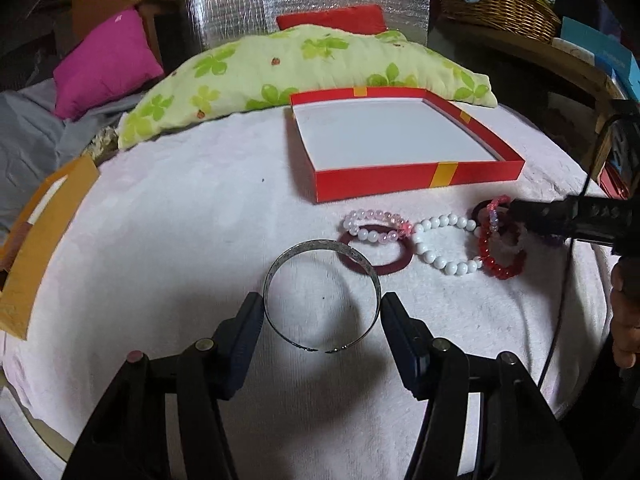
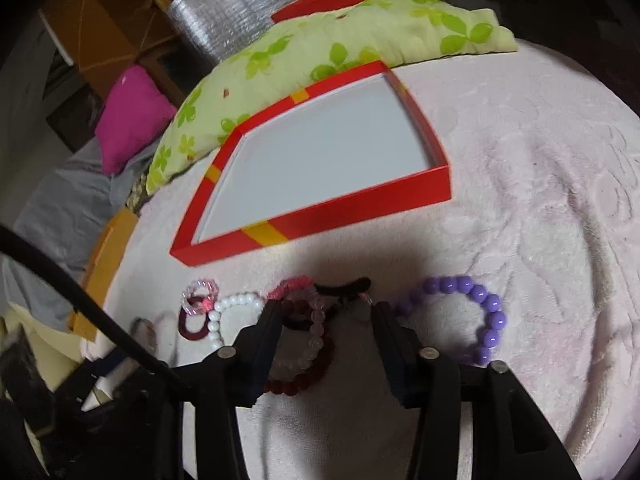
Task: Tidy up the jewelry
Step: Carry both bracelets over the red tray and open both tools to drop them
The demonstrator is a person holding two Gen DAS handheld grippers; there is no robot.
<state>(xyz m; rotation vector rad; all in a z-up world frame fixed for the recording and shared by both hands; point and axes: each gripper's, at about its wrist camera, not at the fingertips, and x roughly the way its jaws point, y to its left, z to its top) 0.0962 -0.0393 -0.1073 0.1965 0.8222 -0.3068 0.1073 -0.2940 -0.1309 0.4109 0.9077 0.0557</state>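
Bangle [image 1: 320, 296]: thin tarnished silver hoop with a gap.

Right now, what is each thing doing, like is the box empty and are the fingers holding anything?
Red cardboard box with yellow bands: lid off, empty.
Silver metal bangle: gripped across its width by the left gripper.
Right gripper: fingers apart over the beaded bracelets, holding nothing.
Purple bead bracelet: lying flat on the towel.
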